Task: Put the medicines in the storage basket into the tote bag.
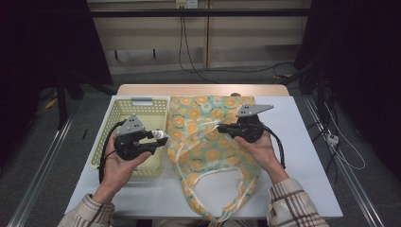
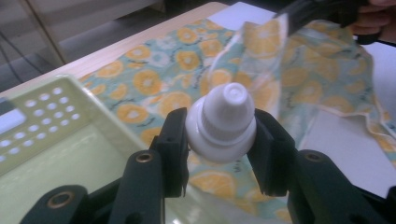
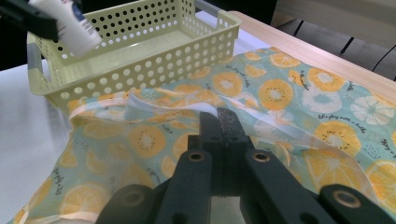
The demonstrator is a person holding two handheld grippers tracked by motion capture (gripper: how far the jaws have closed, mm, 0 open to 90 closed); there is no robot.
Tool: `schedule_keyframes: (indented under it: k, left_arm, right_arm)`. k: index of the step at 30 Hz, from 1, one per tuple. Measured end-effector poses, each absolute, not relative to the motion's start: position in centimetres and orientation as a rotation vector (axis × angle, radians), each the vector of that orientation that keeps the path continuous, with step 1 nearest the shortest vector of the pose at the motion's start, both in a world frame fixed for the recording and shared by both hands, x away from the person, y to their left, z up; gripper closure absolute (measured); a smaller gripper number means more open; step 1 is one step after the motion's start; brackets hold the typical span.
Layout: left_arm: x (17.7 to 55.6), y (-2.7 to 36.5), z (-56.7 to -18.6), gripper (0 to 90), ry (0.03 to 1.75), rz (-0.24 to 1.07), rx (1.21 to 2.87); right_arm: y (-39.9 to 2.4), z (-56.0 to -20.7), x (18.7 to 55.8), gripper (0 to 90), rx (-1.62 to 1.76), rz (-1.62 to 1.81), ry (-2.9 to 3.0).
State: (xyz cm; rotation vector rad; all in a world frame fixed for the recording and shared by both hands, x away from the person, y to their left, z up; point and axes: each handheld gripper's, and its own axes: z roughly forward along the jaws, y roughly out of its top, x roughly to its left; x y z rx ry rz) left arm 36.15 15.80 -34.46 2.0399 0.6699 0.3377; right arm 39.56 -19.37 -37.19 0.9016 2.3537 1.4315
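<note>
High view: one yellow-green perforated basket (image 1: pixel 124 109); one cloth bag (image 1: pixel 208 142) printed with orange slices, spread flat beside it with its handles toward me; one small white bottle (image 1: pixel 160 135); two grippers, one in each of my hands. My left gripper (image 1: pixel 161 137) sits over the basket's right edge, clamped on the bottle; my right gripper (image 1: pixel 222 127) lies over the middle of the bag, pinching a raised fold of its cloth. Surface: a white sheet over a light wooden table (image 1: pixel 198 89); beyond it a grey floor, pale wall panels, black cables and dark curtains at both sides; my sleeves are plaid.

Left gripper view: my two jaws are closed on the bottle (image 2: pixel 223 122), one on each flank, its ribbed white cap pointing away from me; the basket (image 2: pixel 56 121) lies lower left, the bag (image 2: pixel 154 84) beyond; the cloth lifted by my other gripper shows top right.

Right gripper view: my jaws are together on the bag's (image 3: pixel 280 102) edge; the basket (image 3: pixel 154 56) stands behind, and the bottle (image 3: pixel 67 21) top left carries a label with blue and red marks, too small to read; small script on the bag appears to read "let's play with a…", the rest unclear.
</note>
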Motion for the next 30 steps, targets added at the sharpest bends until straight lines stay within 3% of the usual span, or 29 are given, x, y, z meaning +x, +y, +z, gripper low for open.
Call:
schedule_keyframes:
  k: [16, 30]
  left_arm:
    - [34.1, 10.7, -34.8, 60.5, 0.534, 0.292, 2.082]
    - [34.5, 4.7, -36.6, 60.5, 0.451, 0.252, 2.142]
  right_arm:
    - [-19.1, -37.4, 39.6, 90.0, 0.898, 1.437, 2.365]
    - [-19.1, -37.5, 39.6, 90.0, 0.891, 1.431, 2.373]
